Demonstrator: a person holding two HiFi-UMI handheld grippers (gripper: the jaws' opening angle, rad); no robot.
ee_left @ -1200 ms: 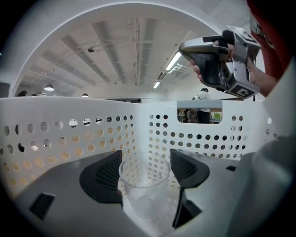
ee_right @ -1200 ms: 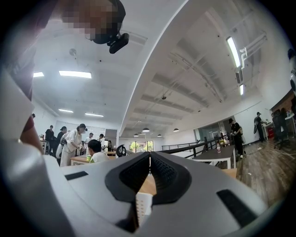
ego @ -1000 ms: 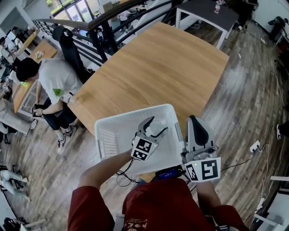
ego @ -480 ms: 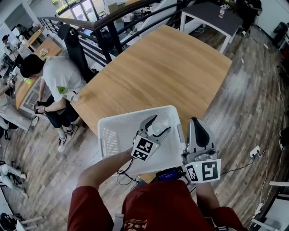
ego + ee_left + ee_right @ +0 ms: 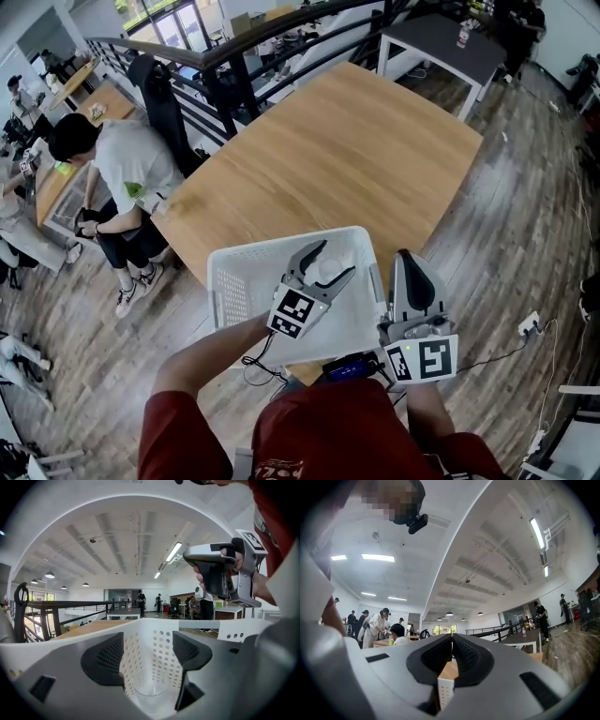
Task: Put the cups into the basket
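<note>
Left gripper (image 5: 333,260) hangs over the far right part of the white basket (image 5: 234,261), jaws wide apart, gripping nothing. In the left gripper view we see a clear cup (image 5: 149,687) standing upright on the basket floor, below the gap between the jaws and against the perforated wall. Right gripper (image 5: 405,255) sits just beside the basket's right rim, jaws closed tip to tip. A bit of the basket's perforated edge (image 5: 445,691) shows under them. Basket rests at the near edge of the wooden table (image 5: 328,141).
</note>
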